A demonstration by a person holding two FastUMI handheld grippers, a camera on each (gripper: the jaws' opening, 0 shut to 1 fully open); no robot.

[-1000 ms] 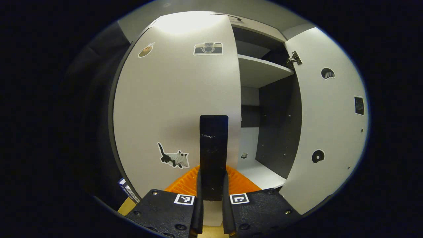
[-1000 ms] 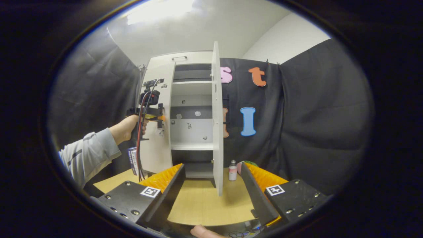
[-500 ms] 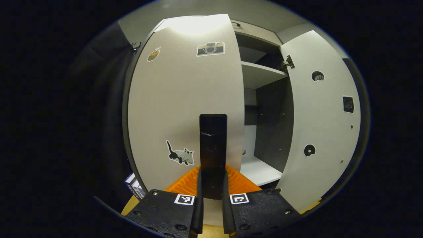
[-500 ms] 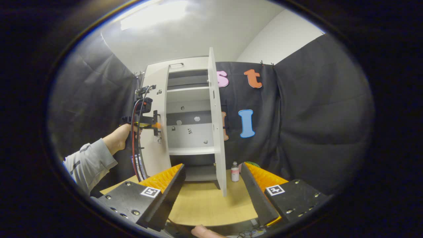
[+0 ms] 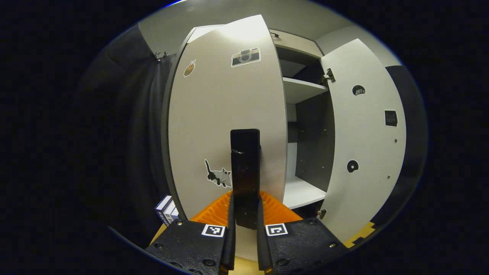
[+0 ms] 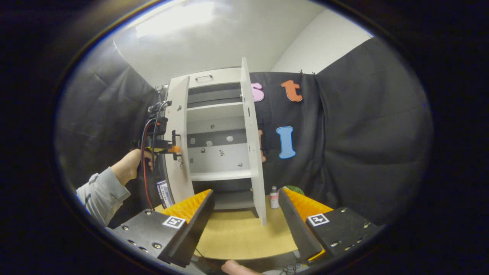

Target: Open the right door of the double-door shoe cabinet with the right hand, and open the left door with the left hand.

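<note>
- One shoe cabinet is shown, fitted with two doors: a left door and a right door.
- Three stickers are counted on the left door's front: a camera, a cat and a small brown one.
- One bottle is seen right of the cabinet's base.
- One box is seen left of the cabinet's base.
- Two grippers are counted: the left gripper at the left door, the right gripper in front of the cabinet.

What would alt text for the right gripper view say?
A white shoe cabinet stands with its right door wide open and its left door being pulled by a hand-held left gripper. The right gripper hangs open above a wooden table.
</note>
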